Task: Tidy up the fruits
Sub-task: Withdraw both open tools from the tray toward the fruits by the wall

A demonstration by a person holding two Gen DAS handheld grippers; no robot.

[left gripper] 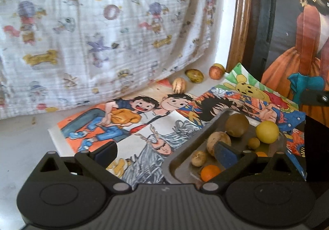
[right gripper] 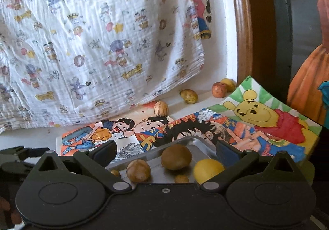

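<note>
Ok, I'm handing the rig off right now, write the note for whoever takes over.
Left gripper: open, empty, beside the tray's left edge.
Right gripper: open, empty, over the tray.
Metal tray holds six fruits, including a yellow ball and an orange one.
Still loose by the cloth: striped fruit, green-yellow fruit, red apple, and a yellow fruit behind it.
Left: move those four into the tray.
</note>
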